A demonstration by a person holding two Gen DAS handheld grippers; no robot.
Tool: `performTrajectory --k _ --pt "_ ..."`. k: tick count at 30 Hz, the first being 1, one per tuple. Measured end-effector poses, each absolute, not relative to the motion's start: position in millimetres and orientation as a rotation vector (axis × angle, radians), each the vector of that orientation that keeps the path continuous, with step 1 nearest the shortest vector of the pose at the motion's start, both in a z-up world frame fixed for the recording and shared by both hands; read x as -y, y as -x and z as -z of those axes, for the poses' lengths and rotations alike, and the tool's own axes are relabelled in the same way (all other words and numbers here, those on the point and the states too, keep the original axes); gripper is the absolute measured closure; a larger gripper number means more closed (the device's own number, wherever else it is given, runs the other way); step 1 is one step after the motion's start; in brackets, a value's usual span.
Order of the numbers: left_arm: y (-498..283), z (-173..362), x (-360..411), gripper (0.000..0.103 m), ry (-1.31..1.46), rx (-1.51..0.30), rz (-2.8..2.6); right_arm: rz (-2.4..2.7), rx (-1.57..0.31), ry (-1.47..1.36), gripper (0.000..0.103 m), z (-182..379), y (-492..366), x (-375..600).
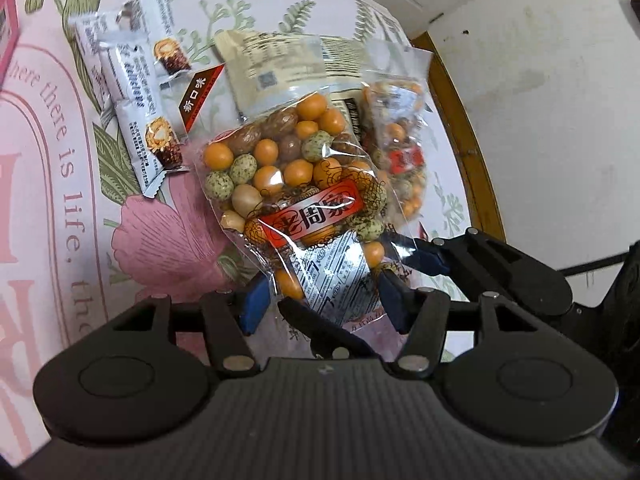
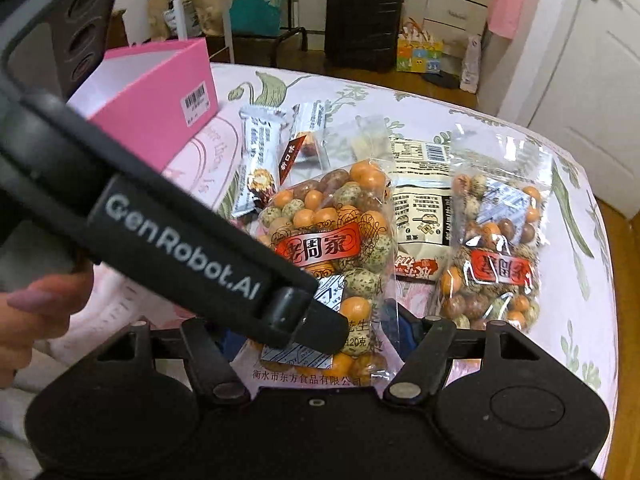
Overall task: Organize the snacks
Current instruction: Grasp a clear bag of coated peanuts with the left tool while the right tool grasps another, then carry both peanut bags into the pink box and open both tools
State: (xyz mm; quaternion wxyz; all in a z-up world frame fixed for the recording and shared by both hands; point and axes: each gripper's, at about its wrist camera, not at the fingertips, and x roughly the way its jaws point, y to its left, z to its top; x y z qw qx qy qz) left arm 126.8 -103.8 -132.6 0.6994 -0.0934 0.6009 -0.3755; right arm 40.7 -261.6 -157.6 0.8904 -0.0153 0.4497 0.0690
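Note:
A clear bag of coated peanuts with a red label (image 1: 296, 184) lies on the floral tablecloth; it also shows in the right wrist view (image 2: 332, 240). My left gripper (image 1: 324, 300) has its blue pads on both sides of the bag's near end, closed against it. My right gripper (image 2: 320, 340) also straddles the bag's near end, with the left gripper's body (image 2: 172, 248) crossing in front and hiding its left finger. A second peanut bag (image 2: 496, 256) lies to the right. White wafer packets (image 1: 136, 92) and a beige pouch (image 2: 420, 200) lie behind.
An open pink box (image 2: 160, 96) stands at the back left of the table. The table's wooden rim (image 1: 460, 112) curves along the right. A black suitcase (image 2: 360, 16) and bags stand on the floor beyond. A hand (image 2: 36, 316) holds the left gripper.

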Motion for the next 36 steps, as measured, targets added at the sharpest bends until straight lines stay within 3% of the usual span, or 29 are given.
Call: performTrajectory --k 14,27,36 --pt "-101 84 65 0.047 0.220 -1.336 0.817 -0.224 -0.927 -0.023 0.031 114 -16 251" --pt "-81 32 -24 0.047 0.223 -1.171 0.644 -0.418 -0.835 0.083 0.033 72 -25 186" --pt "-116 21 -110 0.046 0.282 -1.038 0.495 -0.542 -0.702 0.114 0.036 59 -75 122"
